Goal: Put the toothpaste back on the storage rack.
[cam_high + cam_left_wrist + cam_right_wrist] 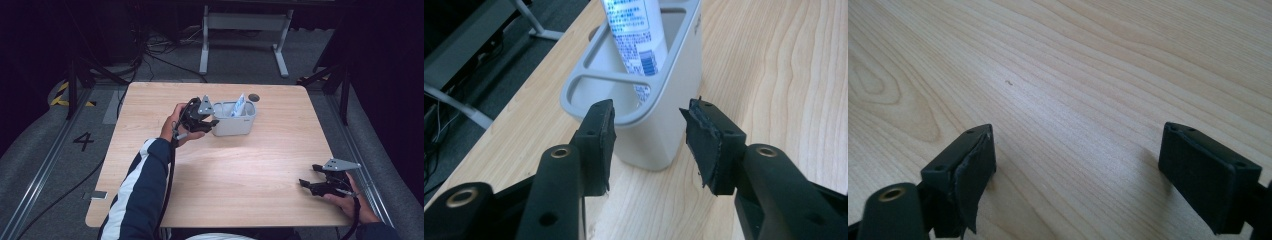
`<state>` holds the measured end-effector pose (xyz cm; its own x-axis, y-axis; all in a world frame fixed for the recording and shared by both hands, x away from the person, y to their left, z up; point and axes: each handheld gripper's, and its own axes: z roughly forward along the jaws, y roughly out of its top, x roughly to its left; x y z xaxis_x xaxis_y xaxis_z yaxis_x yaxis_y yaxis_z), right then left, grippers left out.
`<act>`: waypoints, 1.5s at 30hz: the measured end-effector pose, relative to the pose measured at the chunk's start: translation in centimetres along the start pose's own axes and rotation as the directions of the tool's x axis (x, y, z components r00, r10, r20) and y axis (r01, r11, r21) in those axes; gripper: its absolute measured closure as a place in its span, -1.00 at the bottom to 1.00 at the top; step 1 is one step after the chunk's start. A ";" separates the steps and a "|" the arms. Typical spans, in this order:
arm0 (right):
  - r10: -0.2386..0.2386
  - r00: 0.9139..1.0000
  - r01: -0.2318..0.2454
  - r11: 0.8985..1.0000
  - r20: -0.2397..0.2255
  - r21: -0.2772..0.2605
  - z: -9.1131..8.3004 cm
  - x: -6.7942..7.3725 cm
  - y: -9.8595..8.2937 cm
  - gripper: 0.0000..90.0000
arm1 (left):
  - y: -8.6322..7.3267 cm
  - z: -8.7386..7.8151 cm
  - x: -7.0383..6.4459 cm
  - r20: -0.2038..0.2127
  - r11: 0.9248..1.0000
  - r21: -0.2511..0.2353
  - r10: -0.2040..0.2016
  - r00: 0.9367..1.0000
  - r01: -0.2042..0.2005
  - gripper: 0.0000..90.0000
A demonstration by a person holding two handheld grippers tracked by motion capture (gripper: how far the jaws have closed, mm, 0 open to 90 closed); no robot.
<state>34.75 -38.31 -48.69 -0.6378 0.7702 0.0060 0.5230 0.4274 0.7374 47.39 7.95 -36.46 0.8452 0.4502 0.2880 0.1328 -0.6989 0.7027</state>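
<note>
While the left gripper (646, 145) is hovering at the grey caddy (659, 135), its jaws are standing apart, gripping nothing

The caddy is sitting toward the far side of the wooden table (240, 165), a white-and-blue tube (636, 37) leaning inside (print unreadable); the right gripper (1075, 175) is resting wide open, well apart, near the table's right front corner

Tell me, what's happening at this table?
A person holds a gripper in each hand. The left gripper is open right at the near end of a grey caddy that has a white tube standing inside. The right gripper rests open near the wooden table's right edge, holding nothing.
</note>
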 end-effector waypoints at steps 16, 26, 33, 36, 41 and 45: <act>0.000 1.000 0.000 1.000 0.000 0.000 0.0 0.0 0.0 -0.65 | -2.5 -2.0 -1.0 -0.041 0.996 0.081 0.048 0.998 -0.045 0.04; 0.001 1.000 -0.001 1.000 0.001 0.000 0.0 0.0 0.0 -0.65 | -4.0 -3.2 -1.7 -0.042 0.991 0.121 0.065 0.997 -0.060 -0.03; 0.001 1.000 -0.001 1.000 0.001 0.000 0.0 0.0 0.0 -0.65 | -5.3 -4.0 -2.0 -0.045 0.986 0.152 0.069 0.997 -0.062 -0.05; 0.001 1.000 -0.001 1.000 0.002 0.000 0.0 0.0 0.0 -0.65 | -6.0 -4.3 -2.1 -0.046 0.987 0.155 0.060 0.997 -0.052 -0.07; 0.002 1.000 -0.002 1.000 0.002 0.000 0.0 0.0 0.0 -0.65 | -7.2 -4.7 -2.4 -0.047 0.986 0.166 0.039 0.998 -0.030 -0.13; 0.002 1.000 -0.002 1.000 0.001 0.000 0.0 0.0 0.0 -0.65 | -8.2 -5.2 -2.6 -0.049 0.982 0.187 0.042 0.998 -0.032 -0.17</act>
<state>34.73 -38.31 -48.69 -0.6362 0.7715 0.0062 0.5242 0.4263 0.7372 41.45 15.38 -39.60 0.8236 0.4475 0.3485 0.2004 -0.8044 0.5592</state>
